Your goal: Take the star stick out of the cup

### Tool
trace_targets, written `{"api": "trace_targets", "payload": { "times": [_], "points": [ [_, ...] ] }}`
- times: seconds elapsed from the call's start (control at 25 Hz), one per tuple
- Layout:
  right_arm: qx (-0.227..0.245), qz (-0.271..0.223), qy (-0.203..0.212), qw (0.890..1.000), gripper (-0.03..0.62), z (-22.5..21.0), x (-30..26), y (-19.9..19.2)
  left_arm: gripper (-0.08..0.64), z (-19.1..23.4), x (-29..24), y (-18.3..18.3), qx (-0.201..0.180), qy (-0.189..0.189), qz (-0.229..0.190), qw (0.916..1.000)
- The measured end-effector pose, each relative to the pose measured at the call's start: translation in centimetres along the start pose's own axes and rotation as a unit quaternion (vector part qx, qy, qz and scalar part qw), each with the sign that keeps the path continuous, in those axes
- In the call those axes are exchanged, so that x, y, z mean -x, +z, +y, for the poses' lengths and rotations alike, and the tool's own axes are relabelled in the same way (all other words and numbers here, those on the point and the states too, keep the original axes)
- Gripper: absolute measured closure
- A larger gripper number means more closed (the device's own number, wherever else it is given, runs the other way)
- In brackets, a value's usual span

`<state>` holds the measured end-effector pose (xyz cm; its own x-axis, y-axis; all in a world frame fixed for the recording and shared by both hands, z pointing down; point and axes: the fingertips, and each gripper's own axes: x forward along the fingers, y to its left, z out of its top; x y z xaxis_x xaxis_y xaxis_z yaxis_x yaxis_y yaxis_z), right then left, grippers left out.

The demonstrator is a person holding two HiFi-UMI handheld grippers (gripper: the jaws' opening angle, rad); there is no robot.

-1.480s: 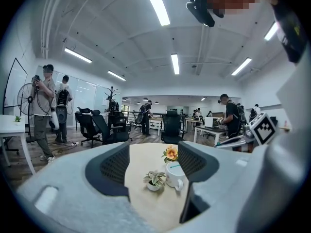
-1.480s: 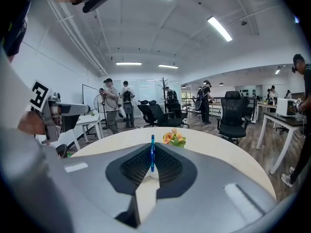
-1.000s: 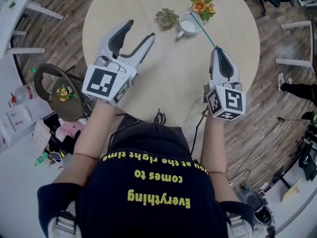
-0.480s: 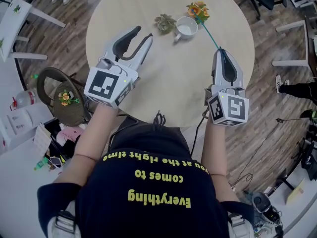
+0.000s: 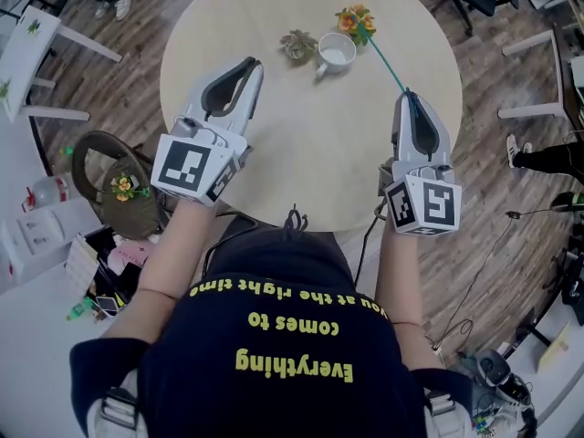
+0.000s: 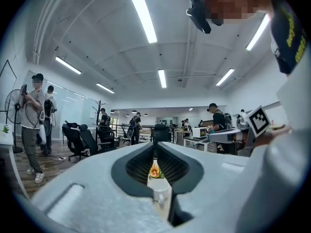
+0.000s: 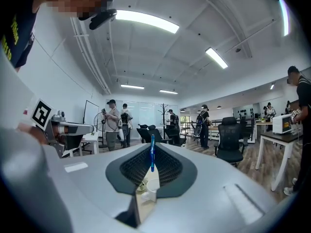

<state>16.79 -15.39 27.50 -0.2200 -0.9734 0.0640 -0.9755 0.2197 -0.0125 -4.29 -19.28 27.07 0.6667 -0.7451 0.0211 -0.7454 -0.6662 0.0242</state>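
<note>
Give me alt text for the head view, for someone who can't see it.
From above, the right gripper pinches a thin teal stick that slants toward a white cup on a round table. The left gripper has just closed, empty; orange flowers and a succulent flank the cup.

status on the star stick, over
Left gripper just closed, empty. Right gripper shut on star stick; far end by orange flower, clear of white cup. Nothing in the way.
</note>
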Motion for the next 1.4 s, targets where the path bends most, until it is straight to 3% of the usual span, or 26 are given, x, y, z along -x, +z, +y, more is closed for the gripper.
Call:
{"api": "trace_targets", "payload": {
  "times": [0.4,1.4],
  "points": [
    [0.013,-0.021,-0.002,1.000,0.561,0.2,1.6,1.9,0.555,-0.5,0.4,1.2,-0.002,-0.001,-0.015,0.9999],
    [0.055,-0.056,0.003,0.997,0.561,1.1,2.5,2.7,0.555,-0.8,0.3,0.5,-0.006,0.004,-0.003,1.0000]
  ]
}}
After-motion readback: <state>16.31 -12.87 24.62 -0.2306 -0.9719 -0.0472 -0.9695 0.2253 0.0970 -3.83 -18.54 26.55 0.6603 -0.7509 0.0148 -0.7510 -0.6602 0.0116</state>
